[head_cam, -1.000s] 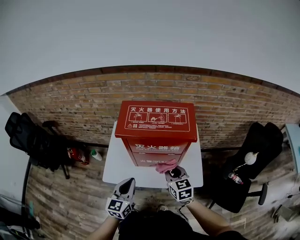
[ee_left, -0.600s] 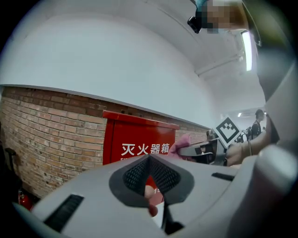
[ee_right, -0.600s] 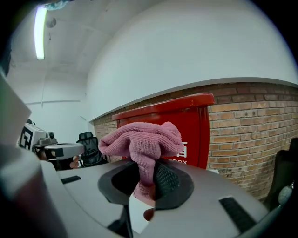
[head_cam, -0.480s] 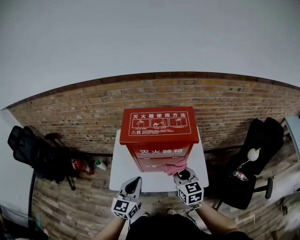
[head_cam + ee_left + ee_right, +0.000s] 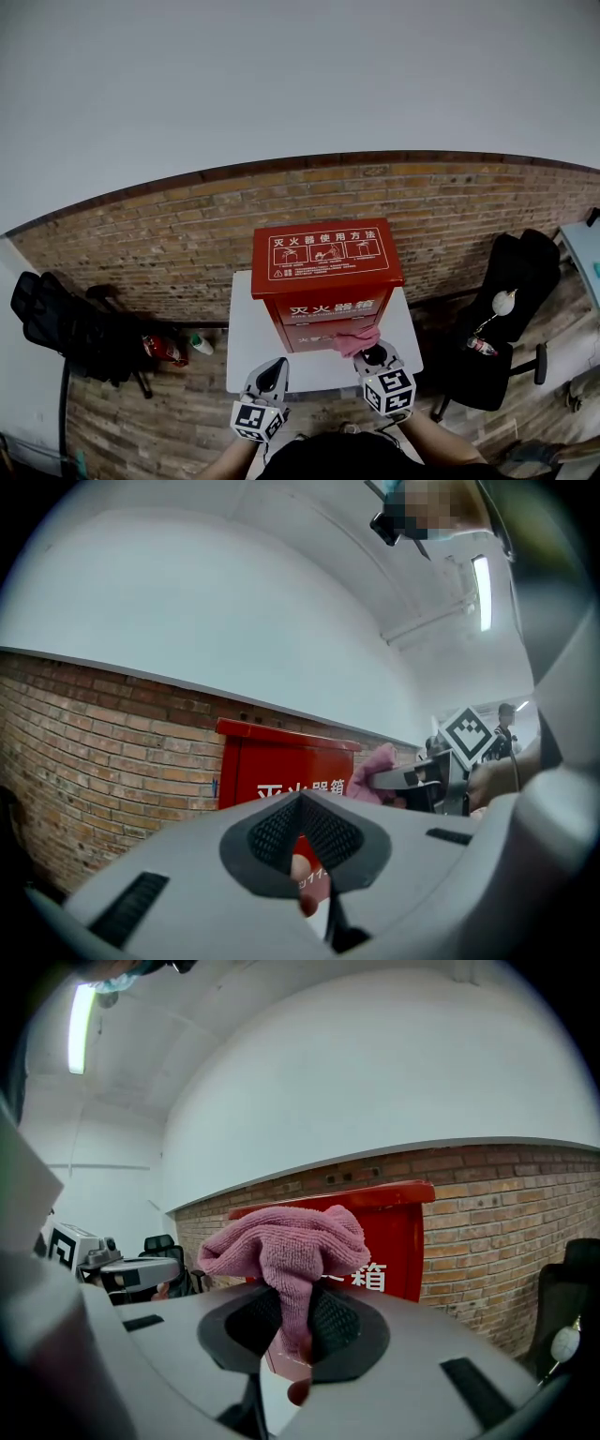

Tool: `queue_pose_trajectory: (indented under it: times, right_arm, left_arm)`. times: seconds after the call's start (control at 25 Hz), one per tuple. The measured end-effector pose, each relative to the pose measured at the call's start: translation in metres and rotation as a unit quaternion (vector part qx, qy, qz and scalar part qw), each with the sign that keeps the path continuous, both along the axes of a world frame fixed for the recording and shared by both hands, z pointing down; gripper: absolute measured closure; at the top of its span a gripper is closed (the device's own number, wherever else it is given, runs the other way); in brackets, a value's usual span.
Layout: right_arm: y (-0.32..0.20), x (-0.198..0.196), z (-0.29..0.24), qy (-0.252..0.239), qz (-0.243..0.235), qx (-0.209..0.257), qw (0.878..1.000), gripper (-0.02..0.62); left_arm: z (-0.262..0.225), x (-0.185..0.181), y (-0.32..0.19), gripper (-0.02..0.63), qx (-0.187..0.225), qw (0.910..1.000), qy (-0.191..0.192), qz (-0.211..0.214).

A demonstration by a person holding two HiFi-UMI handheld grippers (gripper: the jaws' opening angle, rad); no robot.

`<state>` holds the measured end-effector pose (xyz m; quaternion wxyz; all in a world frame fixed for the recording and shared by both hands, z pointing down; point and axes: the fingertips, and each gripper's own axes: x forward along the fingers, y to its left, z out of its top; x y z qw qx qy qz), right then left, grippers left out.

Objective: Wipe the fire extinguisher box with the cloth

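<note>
Head view looks down on a red sheet-metal fire extinguisher box [image 5: 326, 281] standing upright on a small white table [image 5: 246, 349] against the brick wall [image 5: 169, 234]. The right gripper [image 5: 375, 354] is clamped on a pink terry cloth [image 5: 356, 339], its jaws pinching a gathered fold while the rest blooms out ahead. The cloth sits at the right of the box's near front face; whether it actually presses there I cannot tell. The left gripper [image 5: 272, 375] hangs near the table's near edge, apart from the box, jaws together on nothing. The cloth looks soft, light and limp, so it is best held by the bunched middle. The box is probably rigid, smooth-painted and heavy enough to stay put under wiping.
</note>
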<state>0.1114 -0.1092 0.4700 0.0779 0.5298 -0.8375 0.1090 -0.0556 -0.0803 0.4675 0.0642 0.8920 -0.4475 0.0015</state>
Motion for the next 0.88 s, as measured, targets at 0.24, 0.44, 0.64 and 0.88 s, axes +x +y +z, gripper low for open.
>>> queue_pose_trajectory:
  times: [0.24, 0.44, 0.64, 0.88]
  right_arm:
    - [0.003, -0.002, 0.007, -0.006, 0.014, -0.008, 1.0, 0.515]
    - [0.004, -0.003, 0.01, -0.001, 0.017, -0.012, 1.0, 0.515]
    - [0.003, -0.005, 0.01, 0.001, 0.017, -0.01, 1.0, 0.515]
    - [0.0, -0.003, 0.01, 0.007, 0.016, -0.005, 1.0, 0.515]
  left_arm:
    - [0.005, -0.003, 0.003, 0.589, 0.003, 0.9999, -0.007, 0.009]
    - [0.006, -0.005, 0.005, 0.589, -0.016, 0.9998, -0.013, 0.007]
    - [0.012, -0.005, 0.005, 0.589, -0.013, 0.9998, -0.011, 0.009]
    - [0.015, -0.003, 0.001, 0.589, -0.018, 0.9997, -0.013, 0.009]
